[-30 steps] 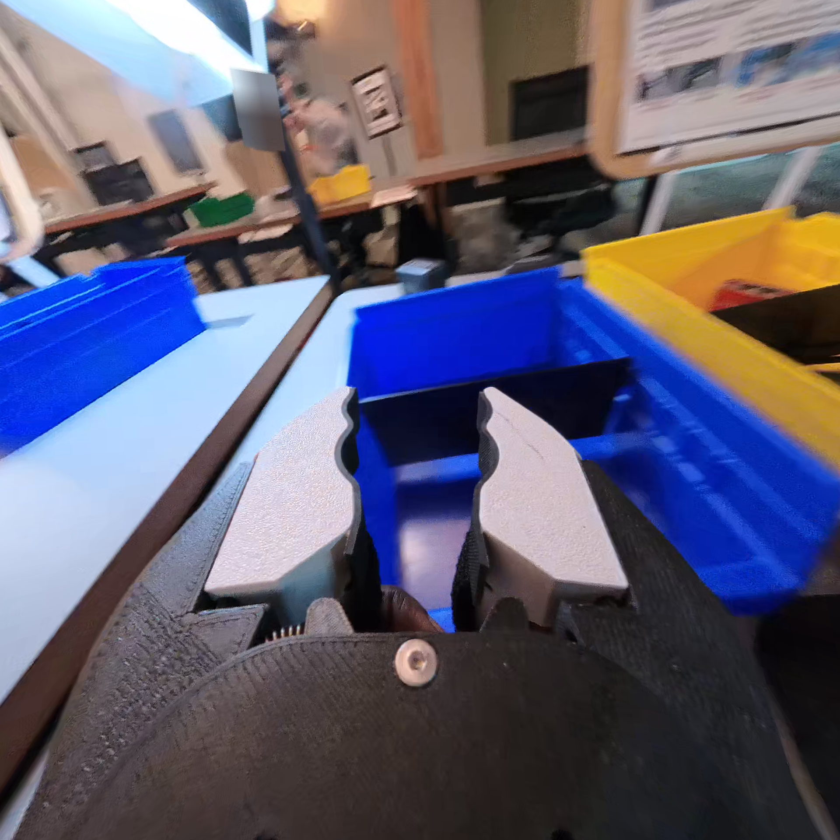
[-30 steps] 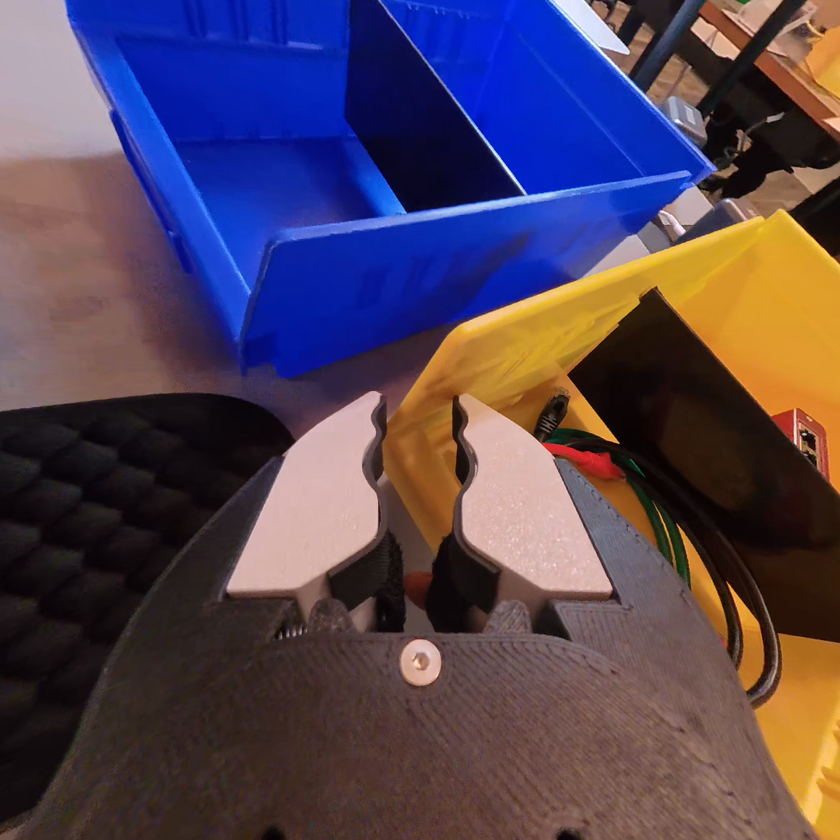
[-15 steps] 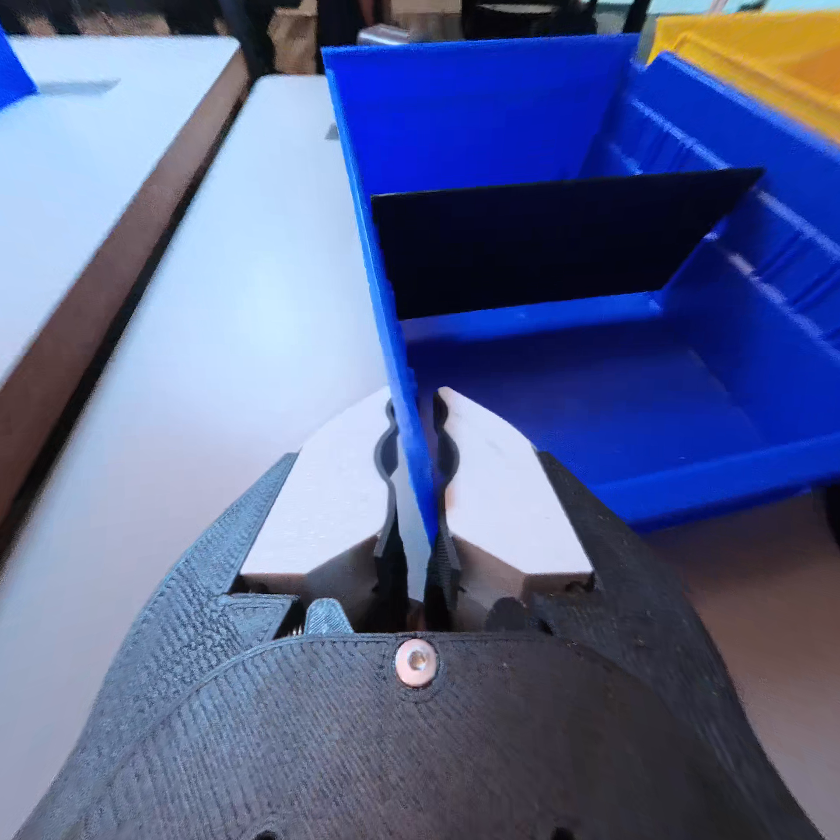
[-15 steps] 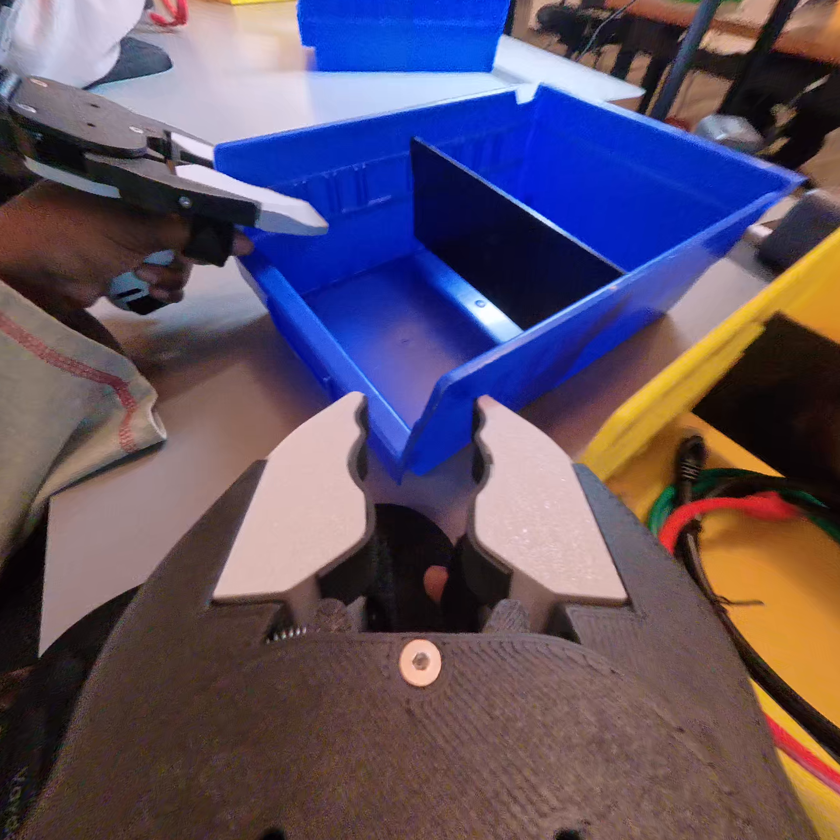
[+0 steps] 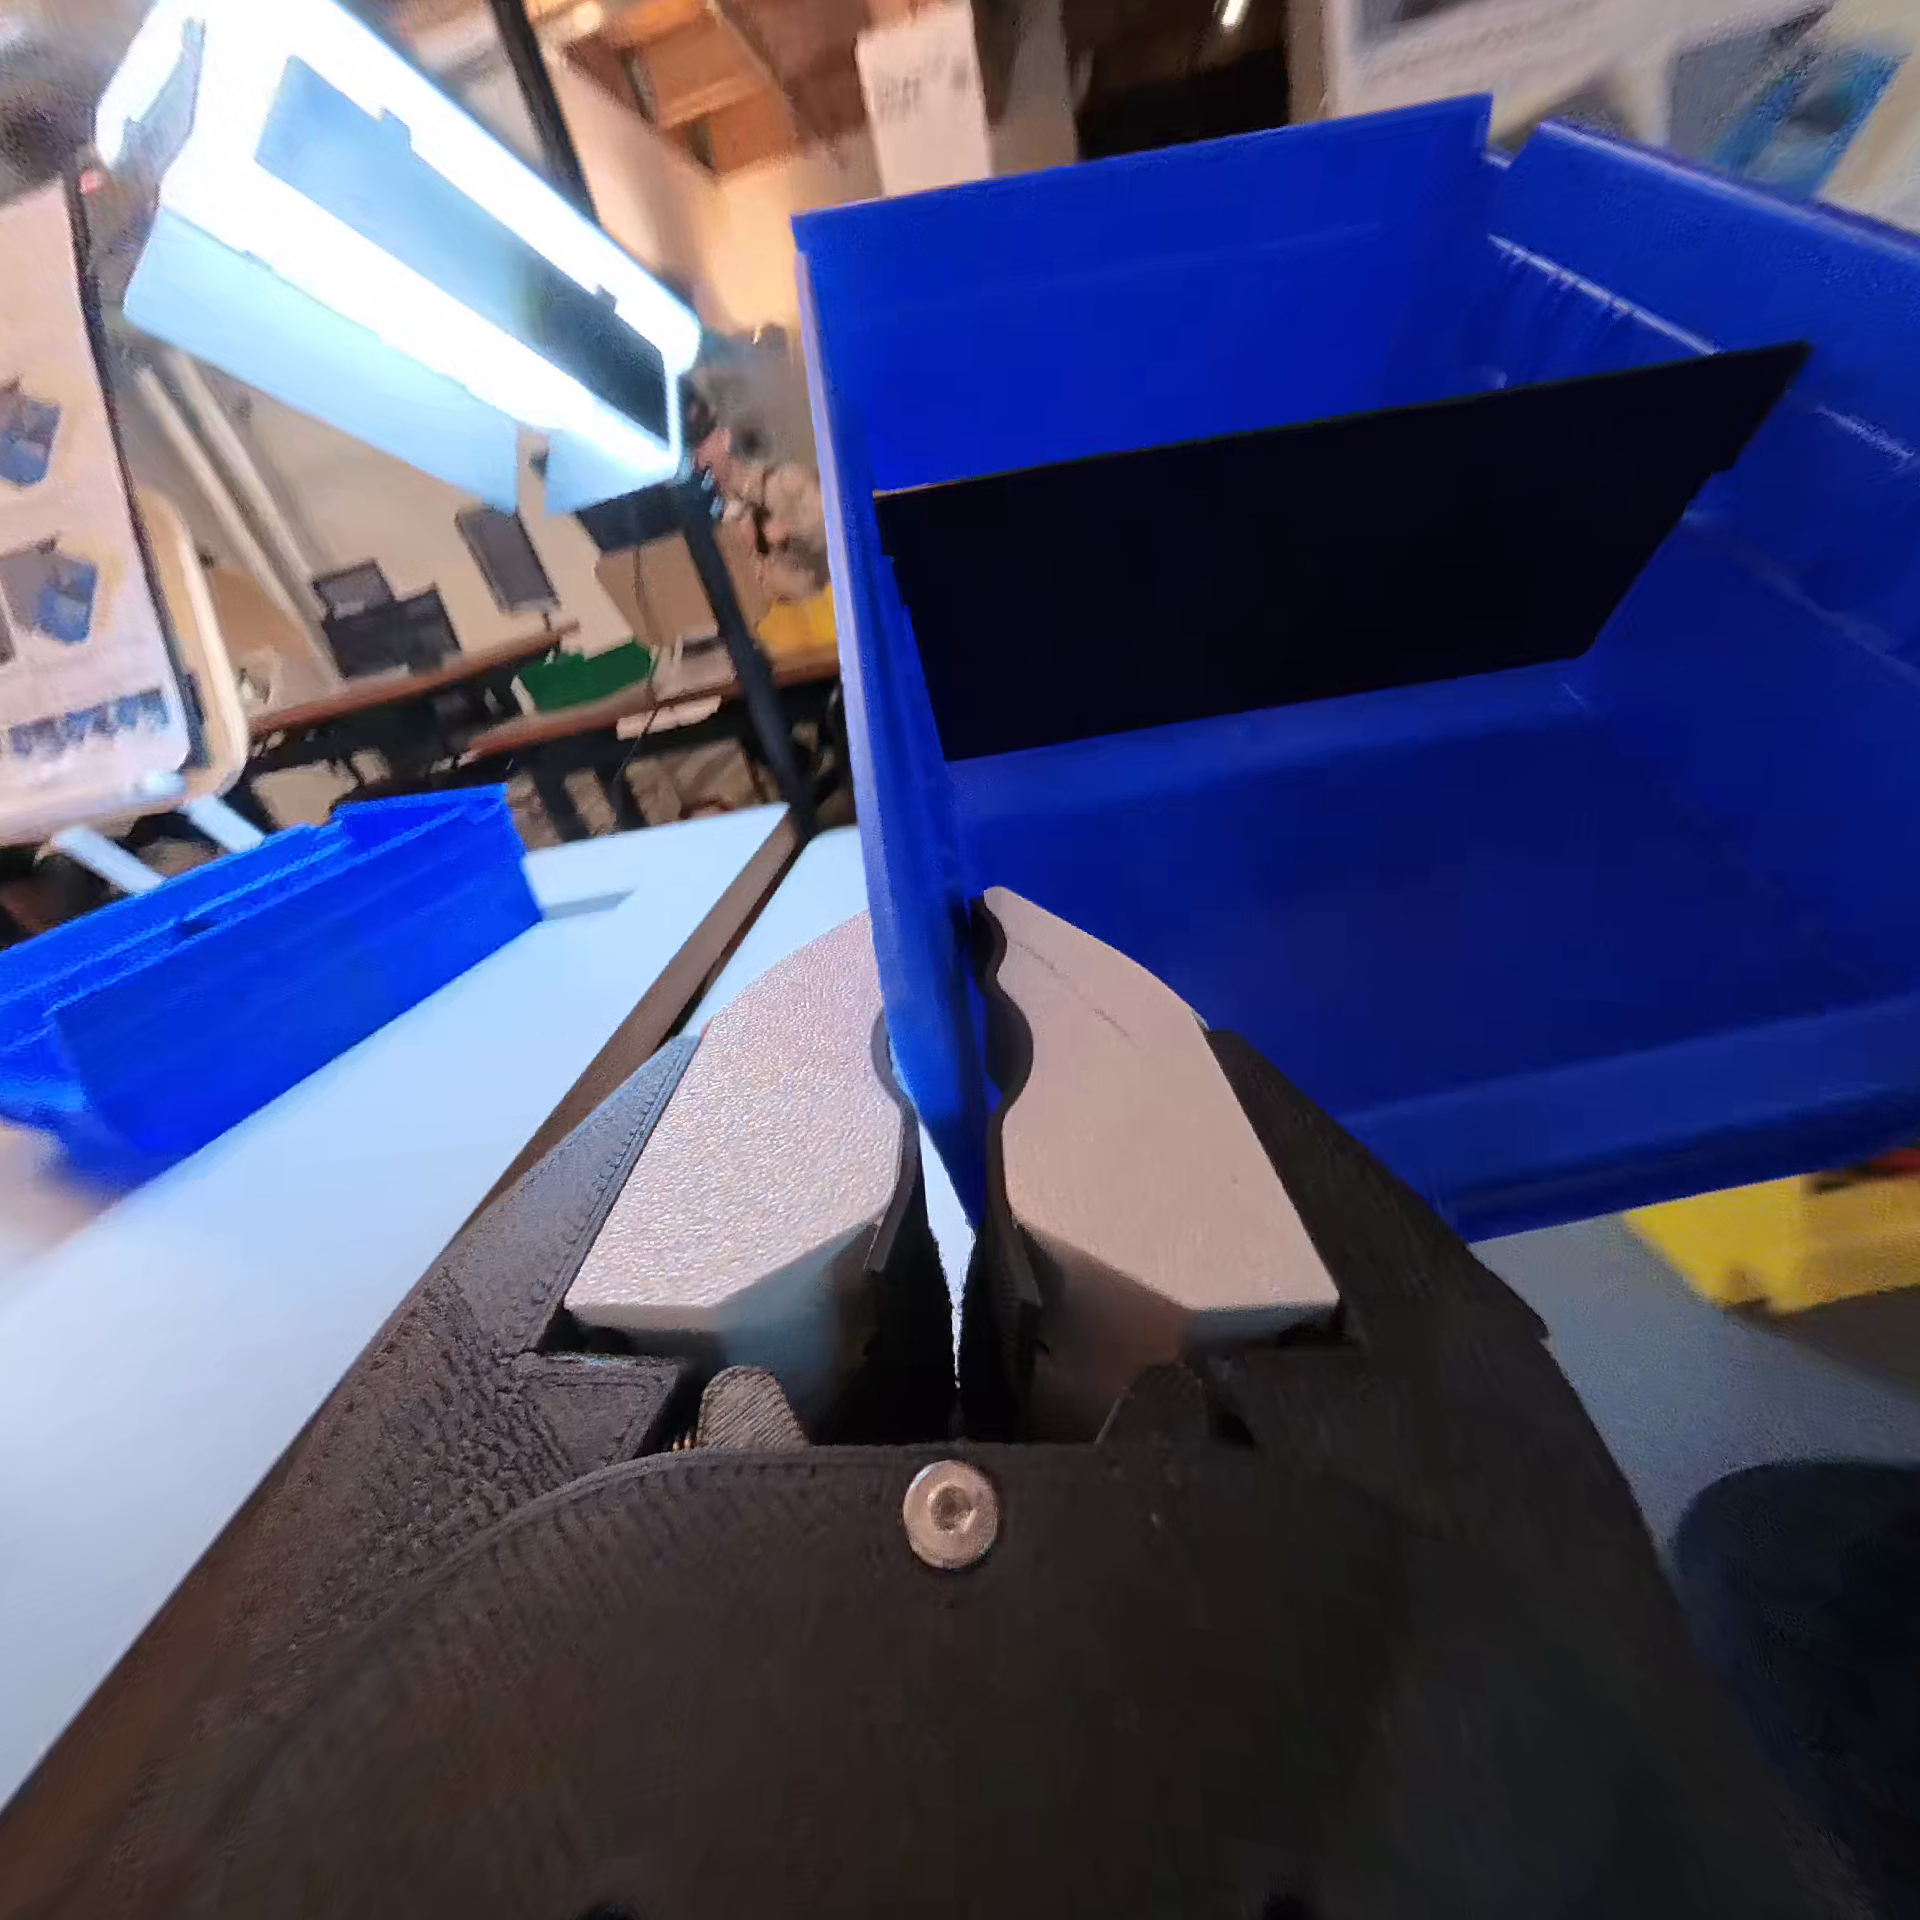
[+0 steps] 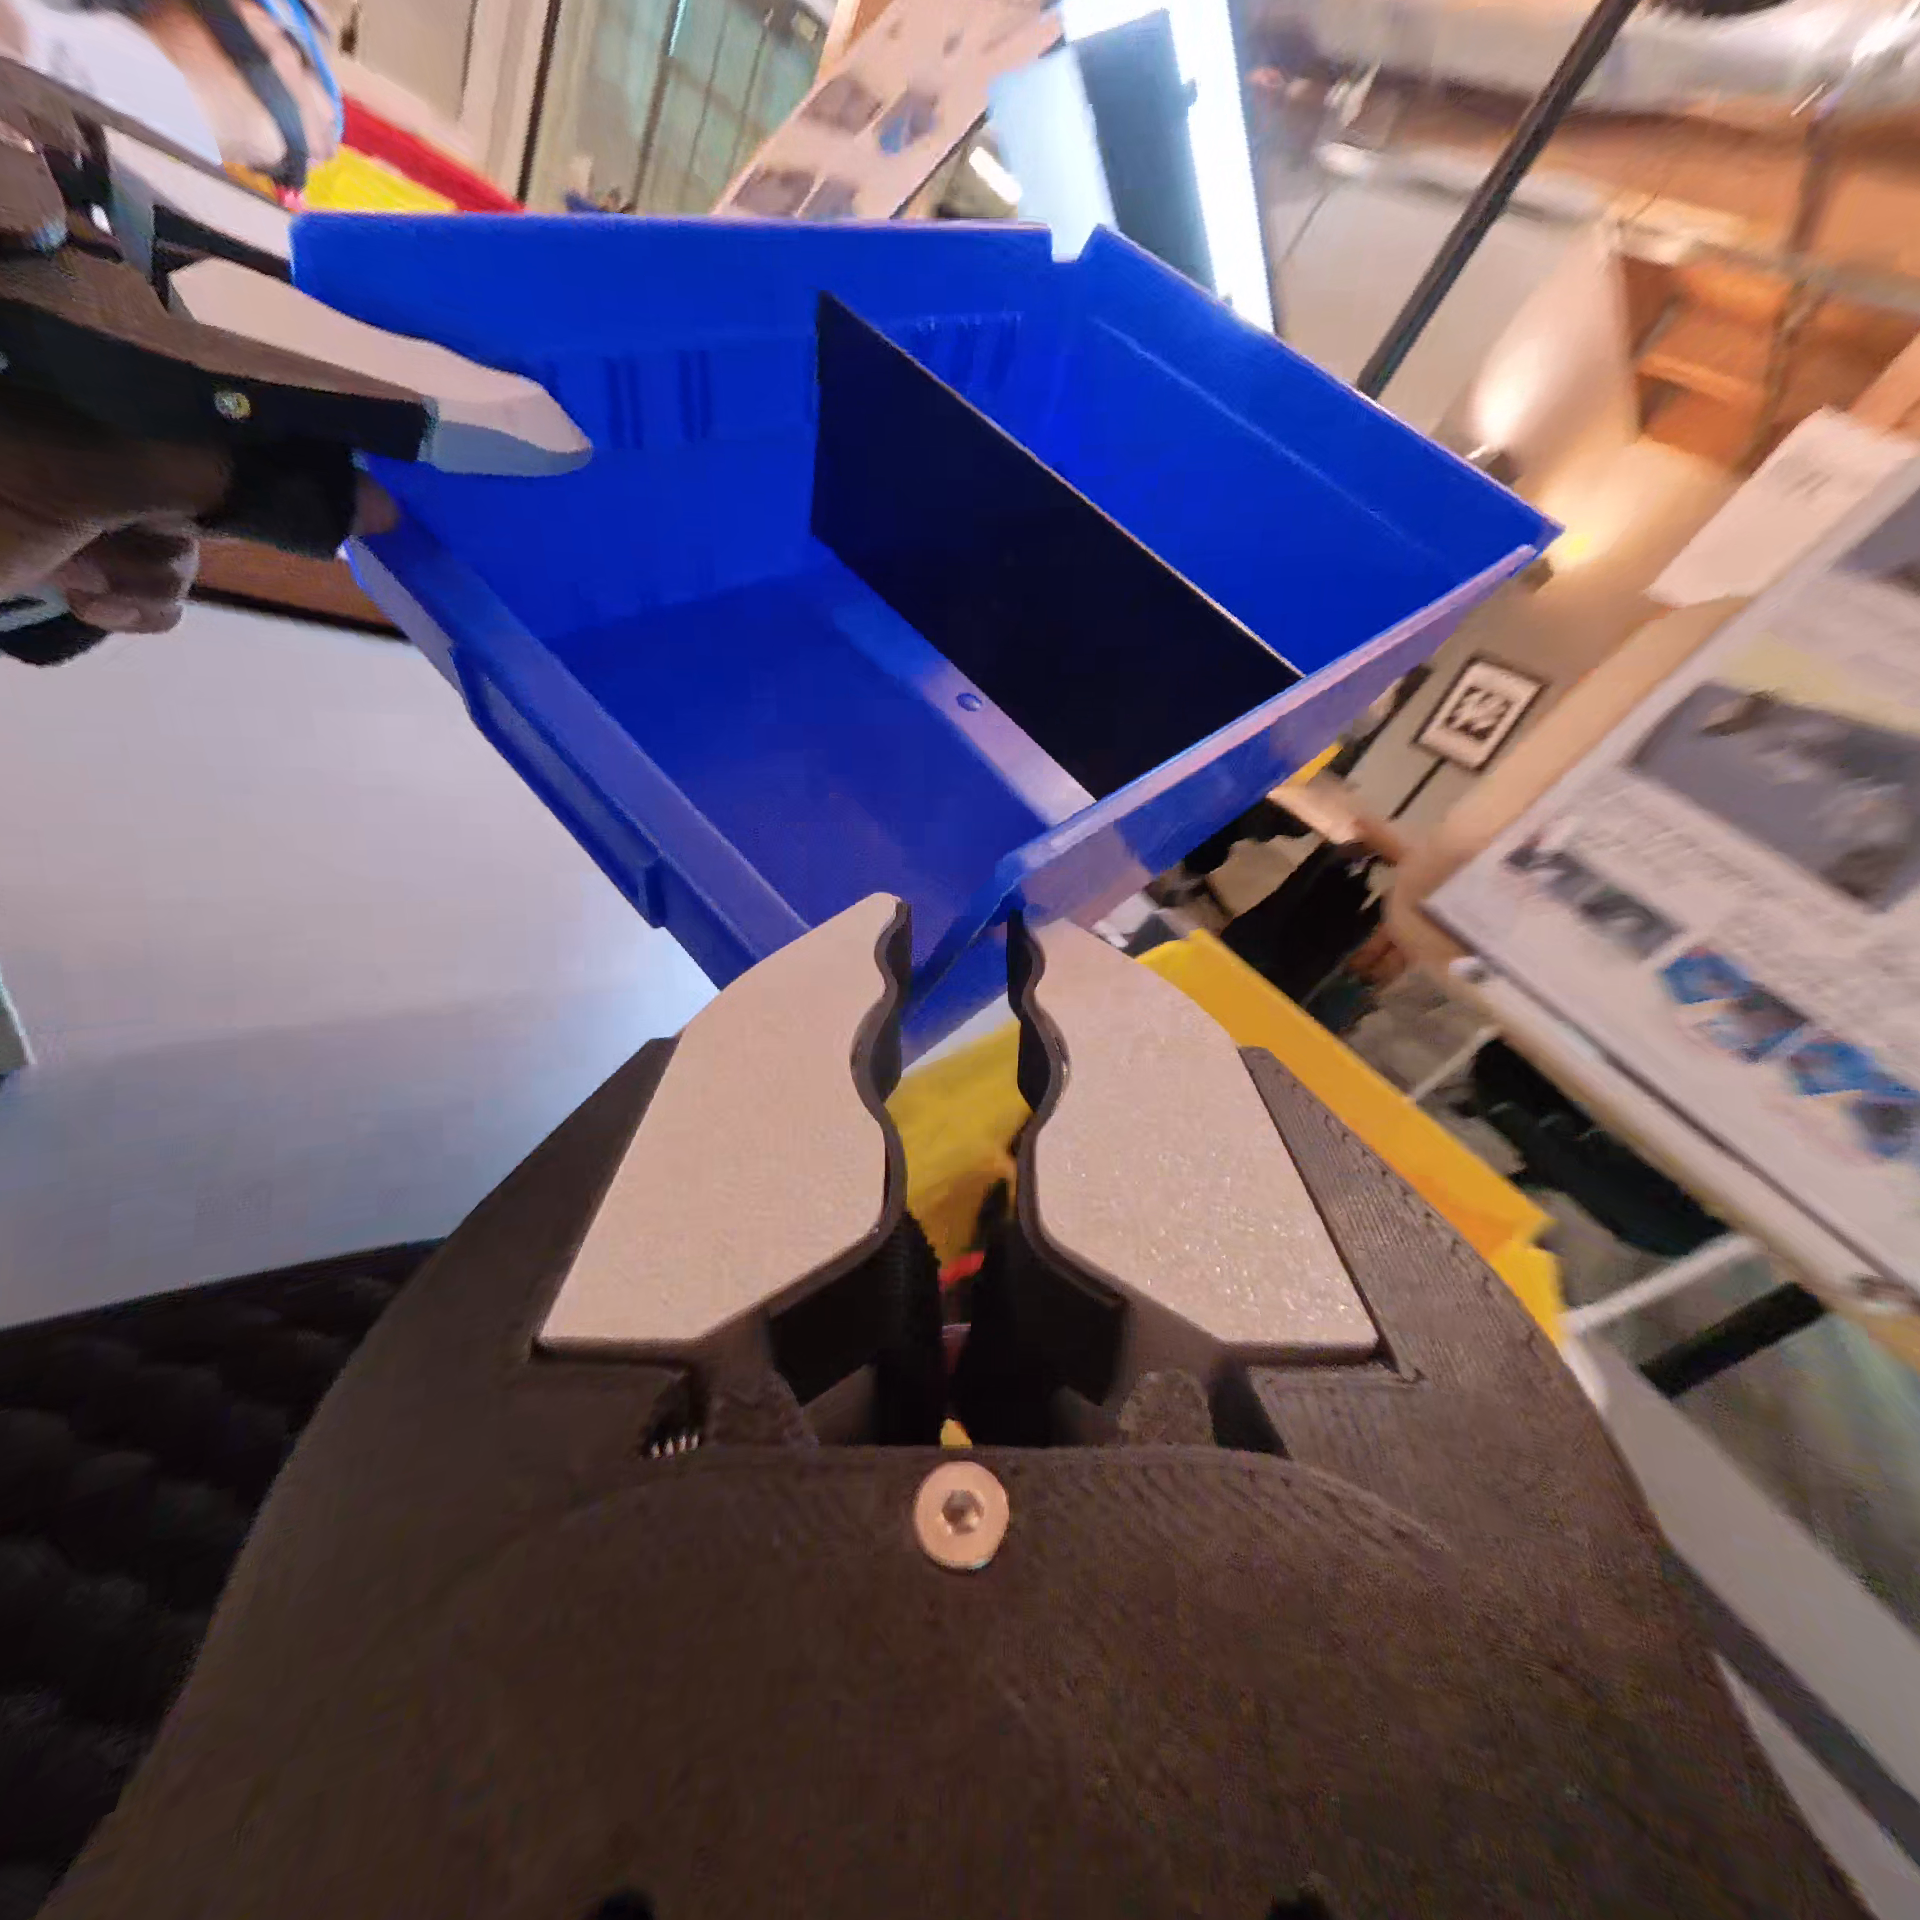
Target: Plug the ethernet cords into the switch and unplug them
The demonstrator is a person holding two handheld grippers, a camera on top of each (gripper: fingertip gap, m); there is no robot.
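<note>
Blue bin [image 5: 1351, 935]: being held tilted above the desk [image 6: 260, 883], left gripper [image 5: 940, 1049] jaws clamped on its side wall, right gripper [image 6: 956, 977] jaws clamped on its front corner. Ethernet cords [image 6: 961, 1262]: being glimpsed below it, in yellow bin [image 6: 1351, 1122].

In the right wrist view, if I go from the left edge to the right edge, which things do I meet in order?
left gripper held in a person's hand → blue bin with its black divider → white poster board at the right edge.
</note>
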